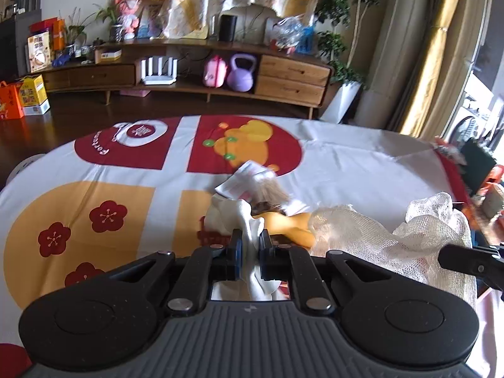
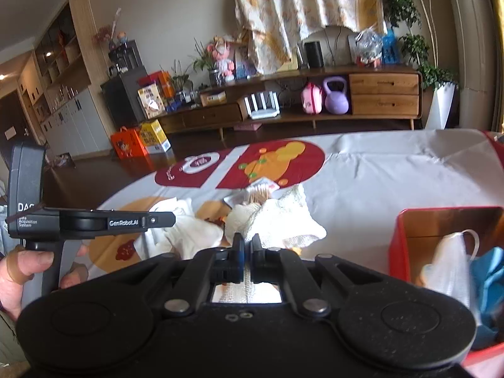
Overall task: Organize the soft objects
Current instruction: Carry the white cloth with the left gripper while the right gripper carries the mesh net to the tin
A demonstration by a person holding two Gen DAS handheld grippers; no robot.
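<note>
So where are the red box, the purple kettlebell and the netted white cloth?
red box (image 2: 397, 245): right wrist view, its left wall.
purple kettlebell (image 1: 240, 77): left wrist view, its round body.
netted white cloth (image 1: 362, 236): left wrist view, its bunched middle.

Count: two grippers, left gripper (image 1: 250, 242) and right gripper (image 2: 247, 245); one white smooth cloth (image 2: 186, 236); one mesh cloth (image 2: 283, 217); one red box (image 2: 398, 245); one face mask (image 2: 447, 271); one blue cloth (image 2: 488, 283)

Both wrist views look low and close across the tablecloth (image 1: 346, 145) toward the sideboard (image 2: 384, 94).
</note>
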